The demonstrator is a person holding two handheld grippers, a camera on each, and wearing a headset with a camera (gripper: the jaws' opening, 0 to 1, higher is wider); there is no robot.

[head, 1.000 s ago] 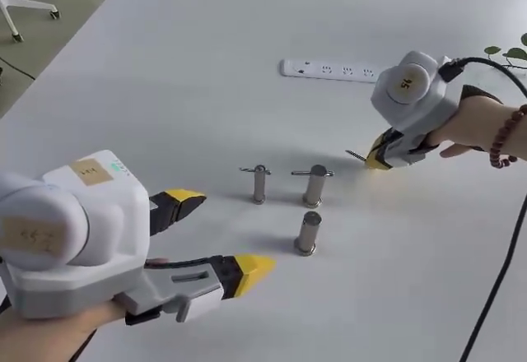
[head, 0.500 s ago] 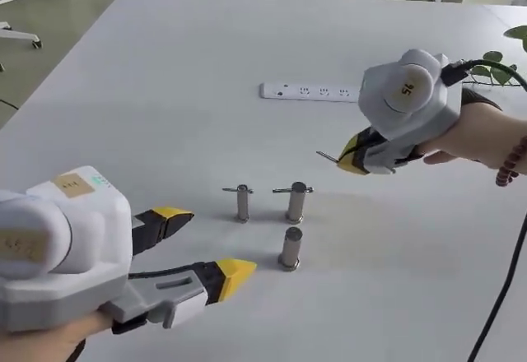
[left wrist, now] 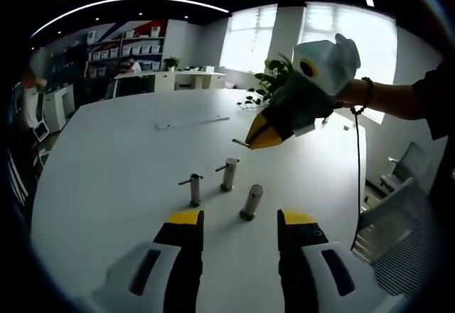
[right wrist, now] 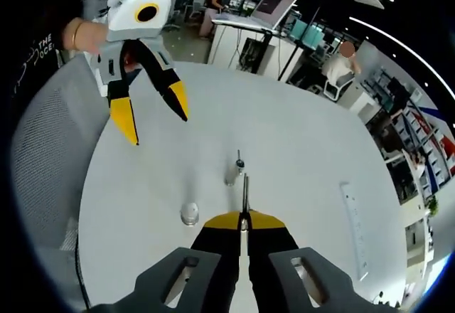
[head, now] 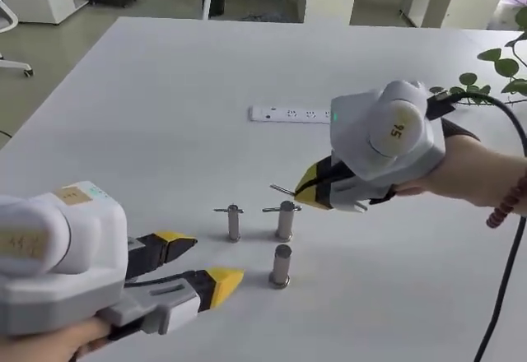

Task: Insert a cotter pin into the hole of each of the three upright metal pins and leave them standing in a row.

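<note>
The right gripper (head: 303, 192) has its fingers pinched shut on a thin cotter pin (head: 282, 189), whose tip pokes out past the yellow ends and hangs in the air just above the back two posts. Those two, the left post (head: 234, 222) and the right post (head: 285, 220), each carry a cotter pin crosswise near the top. The bare metal pin (head: 281, 265) stands on the table (head: 165, 90) just in front of the right post, out of line with the pair. The left gripper (head: 202, 262) waits near it with its fingers spread open, holding nothing. The hole in the bare metal pin is too small to make out, so the cotter pin should probably come down to hole height, held level and sighted along the hole. Closing the left fingers low on the bare metal pin would likely keep it from tipping while the tip slides in slowly.
</note>
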